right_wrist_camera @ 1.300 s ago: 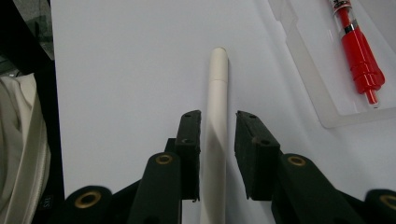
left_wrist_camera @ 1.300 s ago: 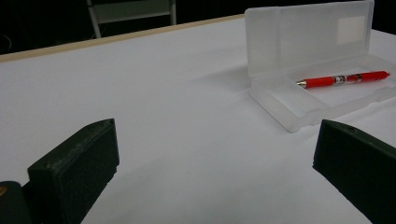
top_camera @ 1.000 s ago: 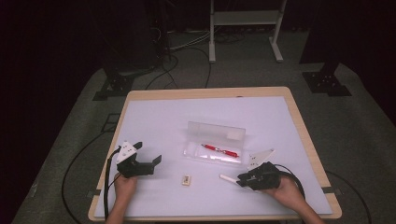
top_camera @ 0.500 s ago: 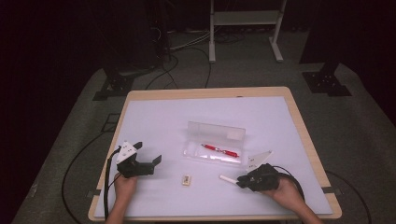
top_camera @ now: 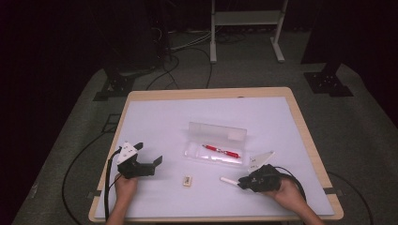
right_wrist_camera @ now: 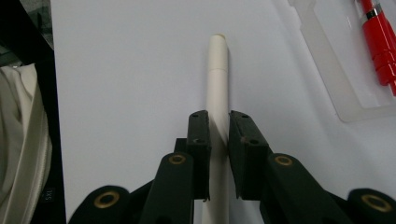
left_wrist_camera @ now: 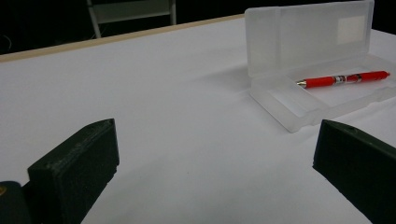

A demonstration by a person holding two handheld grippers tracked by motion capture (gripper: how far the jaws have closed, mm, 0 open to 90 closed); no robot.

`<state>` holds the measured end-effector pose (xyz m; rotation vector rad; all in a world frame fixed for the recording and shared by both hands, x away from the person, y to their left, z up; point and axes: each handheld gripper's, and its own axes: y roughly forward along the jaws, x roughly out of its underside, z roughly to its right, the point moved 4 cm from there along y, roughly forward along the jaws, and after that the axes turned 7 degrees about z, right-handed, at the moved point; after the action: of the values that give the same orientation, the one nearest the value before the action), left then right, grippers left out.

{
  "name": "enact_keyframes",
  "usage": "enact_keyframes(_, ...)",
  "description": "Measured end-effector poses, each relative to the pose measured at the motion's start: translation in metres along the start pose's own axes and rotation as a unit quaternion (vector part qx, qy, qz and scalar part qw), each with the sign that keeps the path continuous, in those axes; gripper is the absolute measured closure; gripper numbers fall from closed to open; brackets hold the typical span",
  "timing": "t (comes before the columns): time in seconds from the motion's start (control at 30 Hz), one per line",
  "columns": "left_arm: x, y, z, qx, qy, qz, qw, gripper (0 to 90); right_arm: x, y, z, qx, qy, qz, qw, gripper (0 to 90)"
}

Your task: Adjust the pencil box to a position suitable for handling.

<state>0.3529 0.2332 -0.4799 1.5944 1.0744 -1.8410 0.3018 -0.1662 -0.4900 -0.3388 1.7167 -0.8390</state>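
Closing over the last moment, the right gripper (right_wrist_camera: 218, 122) jaws now pinch a slim white cylindrical stick (right_wrist_camera: 218, 79) lying on the bench, ready to lift, while the left gripper (top_camera: 149, 163) jaws gape wide, empty.

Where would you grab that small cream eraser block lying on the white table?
Grip the small cream eraser block across its two long sides, coming straight down from above. It lies flat on the white table with open space all round, so nothing blocks open jaws either side.
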Motion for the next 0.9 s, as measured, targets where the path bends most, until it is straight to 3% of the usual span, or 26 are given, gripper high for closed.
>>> enact_keyframes(0.5,0.000,0.000,0.000,0.000,0.000,0.000,1.0000,0.0,-0.019,-0.018,0.004,0.009,-0.010,0.025,0.9996,78.0)
enact_keyframes(0.9,0.000,0.000,0.000,0.000,0.000,0.001,1.0000,0.0,-0.044,-0.023,0.011,0.013,-0.034,0.031,0.9989,78.0)
